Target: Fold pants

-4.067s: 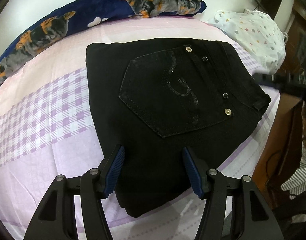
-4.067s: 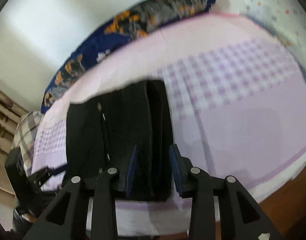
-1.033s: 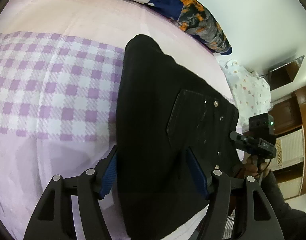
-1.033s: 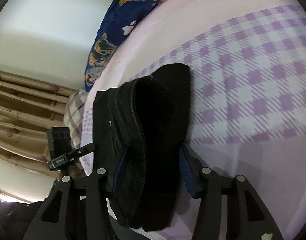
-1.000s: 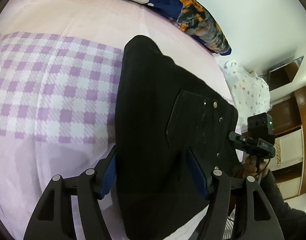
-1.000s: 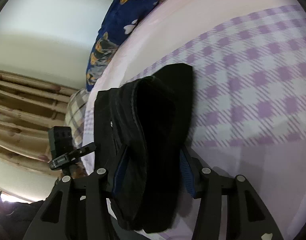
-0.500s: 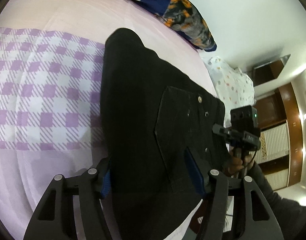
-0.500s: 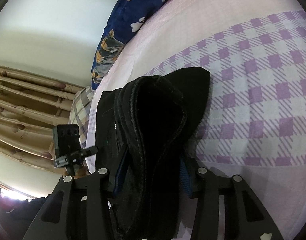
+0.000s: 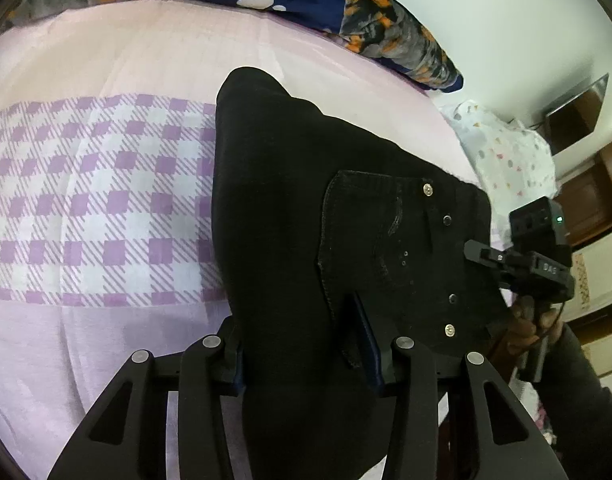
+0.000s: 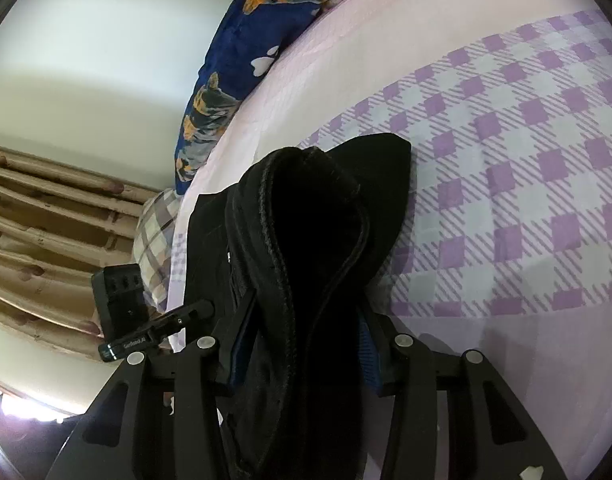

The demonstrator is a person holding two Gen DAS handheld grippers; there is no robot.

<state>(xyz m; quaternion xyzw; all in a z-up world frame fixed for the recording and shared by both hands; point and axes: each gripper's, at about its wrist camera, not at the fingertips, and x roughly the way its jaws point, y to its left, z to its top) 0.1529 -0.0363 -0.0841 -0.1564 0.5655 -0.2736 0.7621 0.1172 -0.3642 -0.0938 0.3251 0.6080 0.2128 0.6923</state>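
Item: black pants (image 9: 290, 216), folded into a thick bundle, back pocket (image 9: 386, 240) uppermost, lying on the pink and purple-checked bedsheet (image 9: 98, 208) near the bed's near edge.

Left gripper (image 9: 302, 344): I have the bundle's near end between the pads; the jaws are closing and already press into the cloth.

Right gripper (image 10: 298, 344): clamped on the opposite end, where the stacked layers bulge upward between the pads.

Step in hand, as I judge it: securing both ends of the bundle for a final fold or a carry.

Next move calls for: both grips firm, then lifting evenly so the layers do not slide apart.
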